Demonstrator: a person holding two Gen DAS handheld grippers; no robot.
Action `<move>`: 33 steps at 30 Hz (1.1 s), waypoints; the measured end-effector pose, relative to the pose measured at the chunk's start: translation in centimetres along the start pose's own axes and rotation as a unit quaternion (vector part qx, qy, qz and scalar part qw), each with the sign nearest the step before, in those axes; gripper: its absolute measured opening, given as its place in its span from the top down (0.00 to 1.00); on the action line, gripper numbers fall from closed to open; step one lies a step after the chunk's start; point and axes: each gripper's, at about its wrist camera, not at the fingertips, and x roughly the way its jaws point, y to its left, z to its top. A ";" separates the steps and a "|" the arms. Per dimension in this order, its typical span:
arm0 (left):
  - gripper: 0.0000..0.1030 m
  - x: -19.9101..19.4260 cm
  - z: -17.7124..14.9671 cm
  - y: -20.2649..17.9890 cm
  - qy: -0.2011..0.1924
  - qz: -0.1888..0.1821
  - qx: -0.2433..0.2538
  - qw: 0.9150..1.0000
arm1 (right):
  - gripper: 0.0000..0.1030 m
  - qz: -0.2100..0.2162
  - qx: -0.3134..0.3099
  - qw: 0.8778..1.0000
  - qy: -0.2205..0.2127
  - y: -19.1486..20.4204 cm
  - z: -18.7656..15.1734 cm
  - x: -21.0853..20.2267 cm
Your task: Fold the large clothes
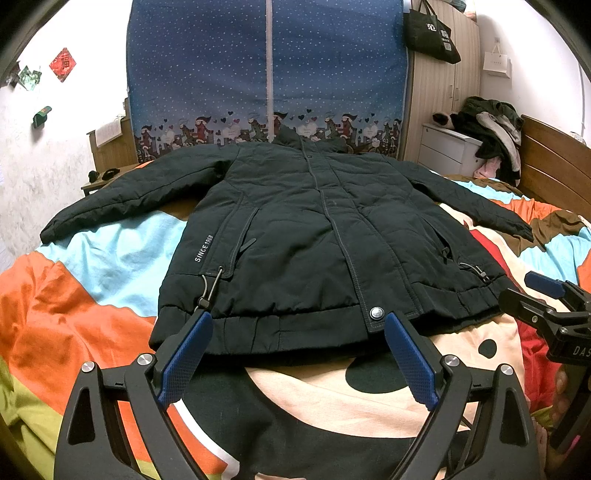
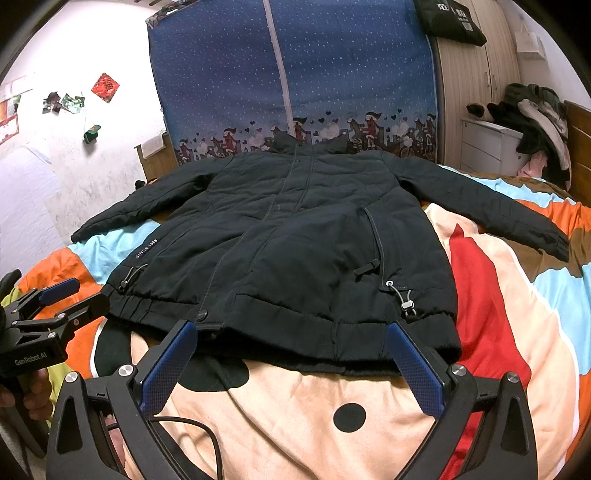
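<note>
A dark jacket [image 1: 295,236] lies spread flat, front up, across the middle of the bed [image 1: 92,295], sleeves out toward both side edges. The left gripper [image 1: 298,325] and right gripper [image 2: 291,332] hover at its hem near the bed's foot, both wide open and empty.

White walls, a blue dotted wardrobe [image 1: 266,74], wooden headboard [image 1: 554,162], white drawers [image 1: 443,147].

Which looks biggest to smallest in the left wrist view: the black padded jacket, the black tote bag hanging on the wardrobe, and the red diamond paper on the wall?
1. Black padded jacket, by far.
2. Black tote bag.
3. Red diamond paper.
The jacket lies nearer the camera, which exaggerates its lead.
</note>
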 end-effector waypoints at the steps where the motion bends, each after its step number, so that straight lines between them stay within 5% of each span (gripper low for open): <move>1: 0.12 0.0 0.0 0.0 0.000 0.000 0.000 1.000 | 0.00 0.000 0.000 1.000 0.000 0.0 0.0 0.0; 33: 0.12 0.8 0.6 -0.3 0.015 0.013 0.001 1.000 | 0.00 -0.007 -0.004 1.000 0.016 -0.3 0.0 0.7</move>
